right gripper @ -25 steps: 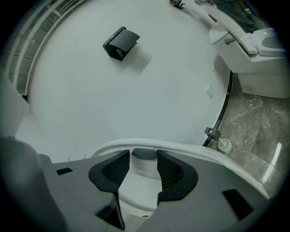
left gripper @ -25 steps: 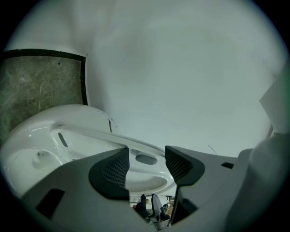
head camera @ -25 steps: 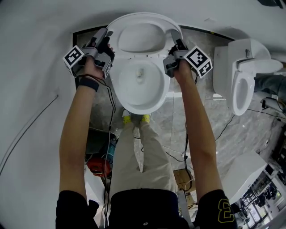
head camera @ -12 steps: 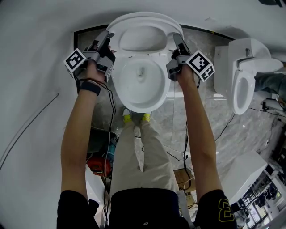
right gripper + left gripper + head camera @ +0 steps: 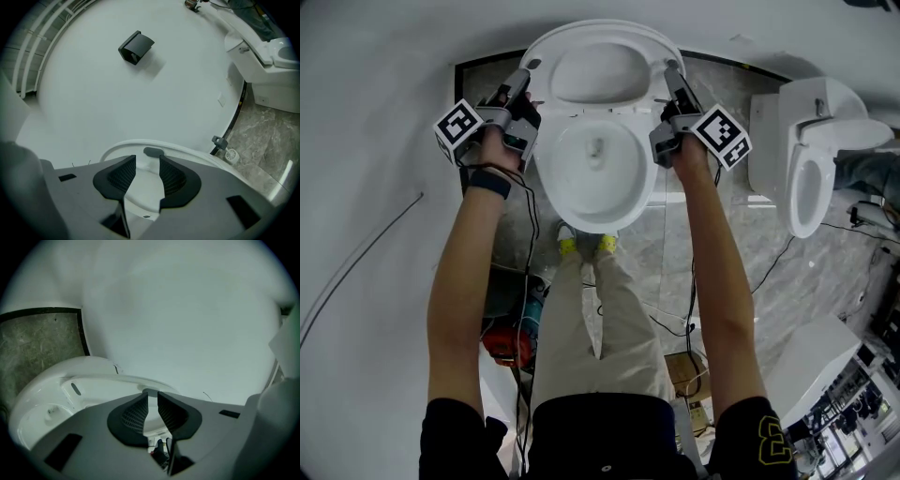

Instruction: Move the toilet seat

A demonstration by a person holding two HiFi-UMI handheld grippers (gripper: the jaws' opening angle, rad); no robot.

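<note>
Toilet seat (image 5: 602, 37) stands tipped up behind the bowl (image 5: 598, 202), close to the white wall. Its long axis runs up from the hinge, underside facing the person. The left gripper (image 5: 525, 75) jaws have just been closing and now pinch the seat's left rim. The right gripper (image 5: 671, 77) jaws, set wider, clamp its right rim.

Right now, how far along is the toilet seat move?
Done: the seat is up off the bowl, tilted back toward the wall. In hand: the right gripper clamps its right edge, and the left gripper has just been closing its jaws on the left edge. Left: probably settle it at rest and let go. Whether it already leans on the wall I can't tell.
</note>
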